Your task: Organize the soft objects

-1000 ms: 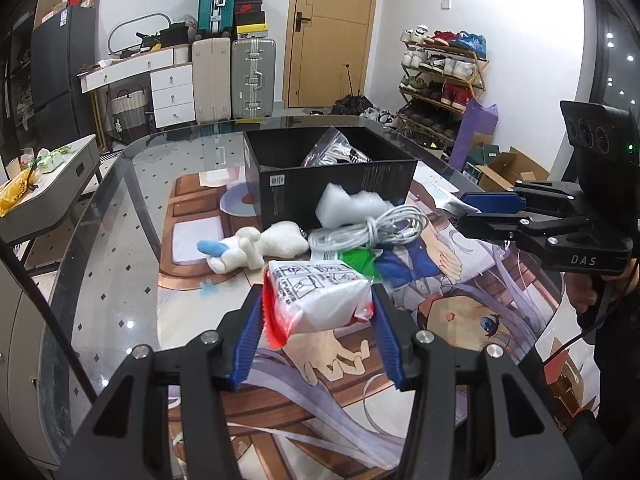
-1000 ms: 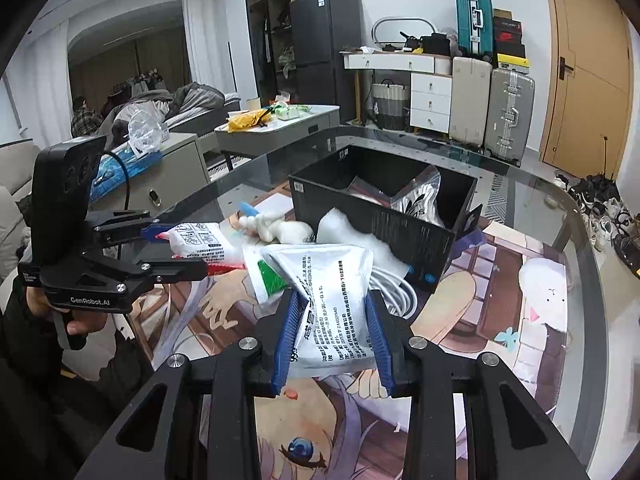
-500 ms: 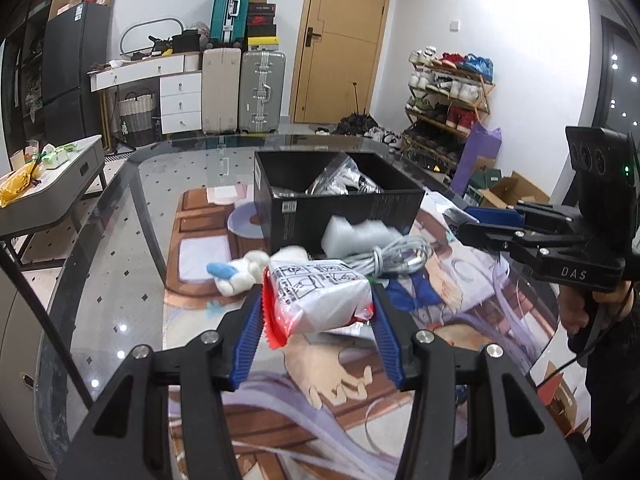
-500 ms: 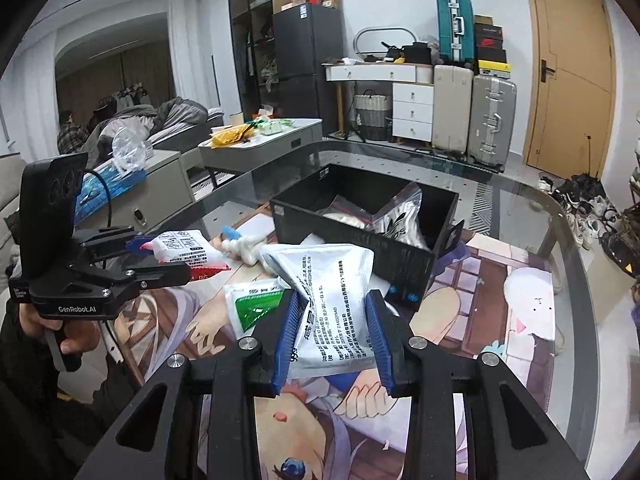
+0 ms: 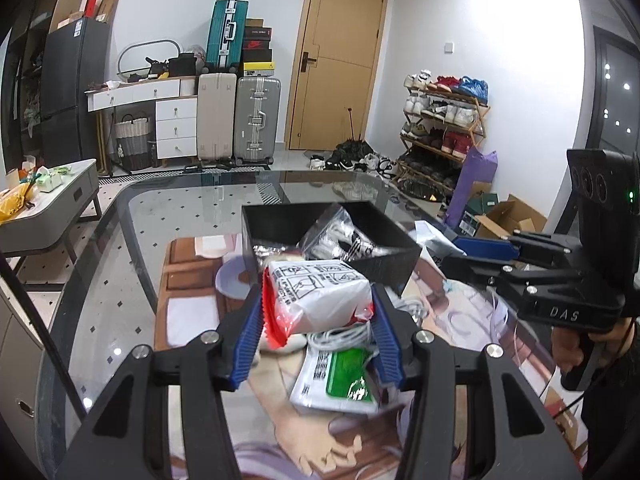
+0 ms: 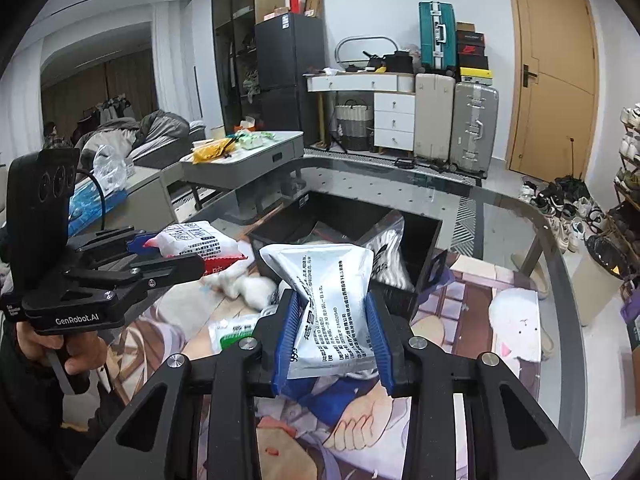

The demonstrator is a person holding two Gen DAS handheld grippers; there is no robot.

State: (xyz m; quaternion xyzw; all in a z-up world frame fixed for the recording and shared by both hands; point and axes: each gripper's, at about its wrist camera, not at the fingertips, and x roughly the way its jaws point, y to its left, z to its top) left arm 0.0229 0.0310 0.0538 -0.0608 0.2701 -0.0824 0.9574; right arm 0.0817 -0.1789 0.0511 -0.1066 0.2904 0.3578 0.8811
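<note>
Right wrist view: left tool (image 6: 176, 254), marked "GenRobot.AI", grips a red-edged packet (image 6: 196, 242); right tool (image 6: 332, 338) clamps a silver pouch (image 6: 328, 300).

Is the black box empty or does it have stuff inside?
Not empty: the black box already holds a clear plastic bag.

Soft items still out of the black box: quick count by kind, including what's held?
Sealed packets: 3 (red-edged in left hand-held gripper, silver in right hand-held gripper, green on mat)
Plush toy: 1
Cable coil: 1
Total: 5
</note>
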